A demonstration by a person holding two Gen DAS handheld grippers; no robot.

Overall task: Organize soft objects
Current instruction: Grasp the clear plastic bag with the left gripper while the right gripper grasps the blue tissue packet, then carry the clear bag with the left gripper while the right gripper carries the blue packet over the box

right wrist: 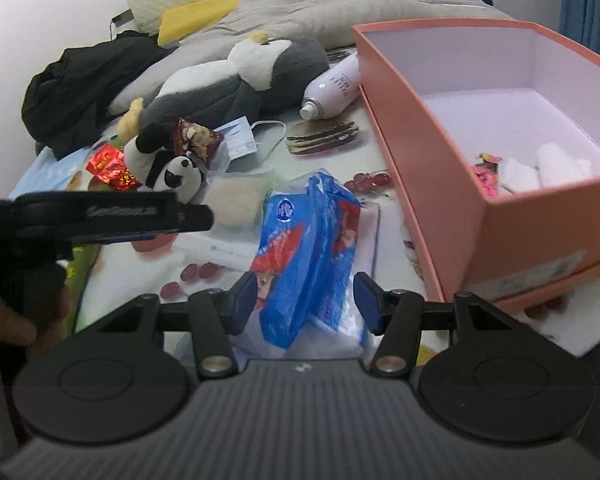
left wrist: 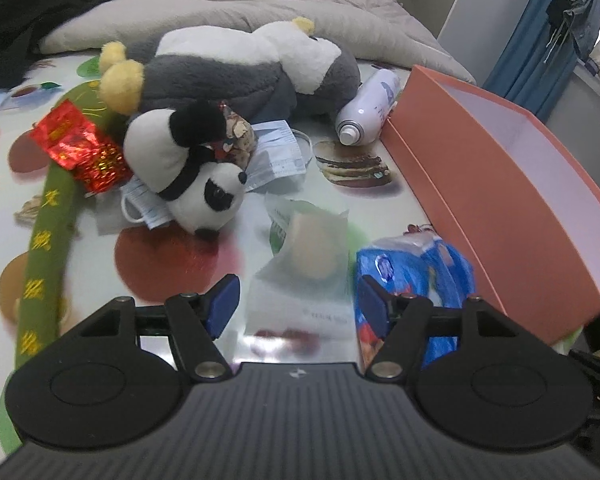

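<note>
Jaws spread on both grippers, the right gripper (right wrist: 305,300) straddles the blue tissue pack (right wrist: 308,248) lying on the tabletop (right wrist: 380,148) beside the pink box (right wrist: 440,168), whose slick wrapper could slip a shallow pinch.

small plush panda toy (left wrist: 196,184): black and white | large plush toy (left wrist: 236,76): grey, white, yellow tips | rectangular cardboard box (left wrist: 512,208): salmon-pink outside, white inside | crinkly plastic pack (right wrist: 308,248): blue with red print | foil packet (left wrist: 80,148): shiny red, gold marks | table (left wrist: 380,208): glossy cover printed with food pictures | fingers (left wrist: 224,304): blue pads on black
</note>
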